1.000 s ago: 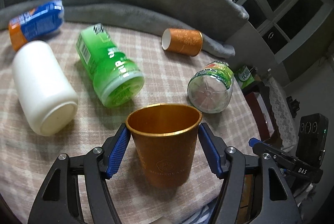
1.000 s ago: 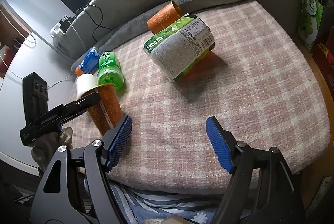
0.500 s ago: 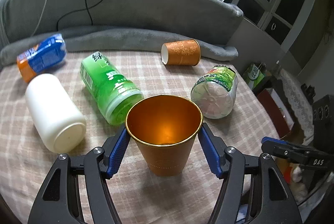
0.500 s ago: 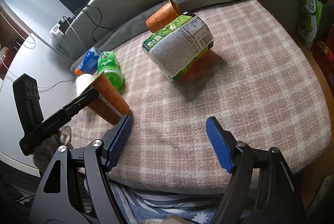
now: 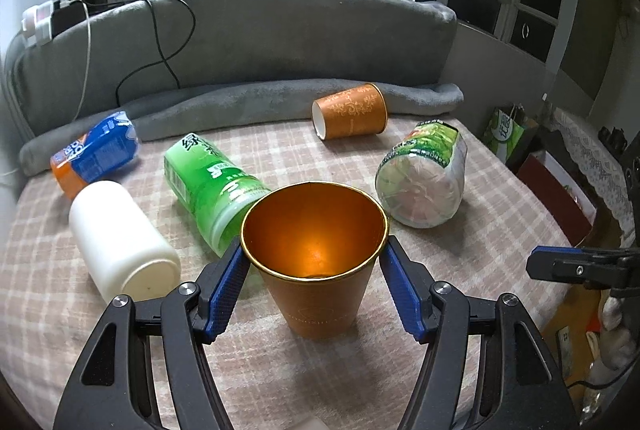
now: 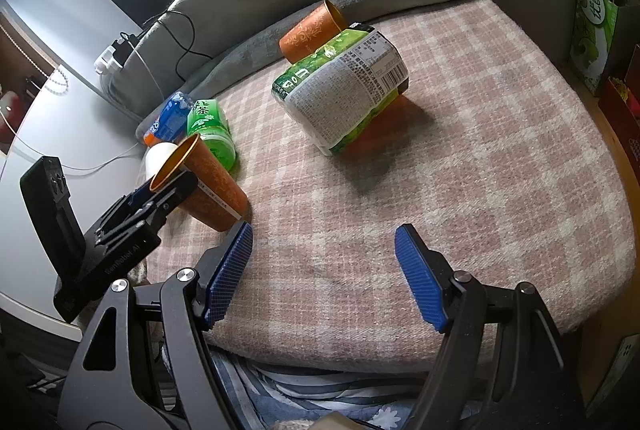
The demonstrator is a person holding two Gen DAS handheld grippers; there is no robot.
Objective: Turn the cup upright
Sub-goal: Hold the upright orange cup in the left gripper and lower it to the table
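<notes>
Now cup (image 5: 316, 270) tilted near blanket (image 6: 500, 230) edge, in left hand-held gripper (image 5: 314, 284).

Bottles crowd the left – green bottle (image 5: 212, 185), white bottle (image 5: 120, 242).

Your left gripper (image 5: 314, 288) has a black plastic frame with triangular cut-outs, silver round screw heads at the joints, and blue ribbed pads (image 5: 226, 294) on both fingers. Your right gripper (image 6: 322, 276) is built the same: black arms, silver screws, blue cross-hatched pads (image 6: 418, 278). From the right wrist view, your left gripper's black body carries white lettering, too small to read surely, and a black camera block with round lenses.
</notes>
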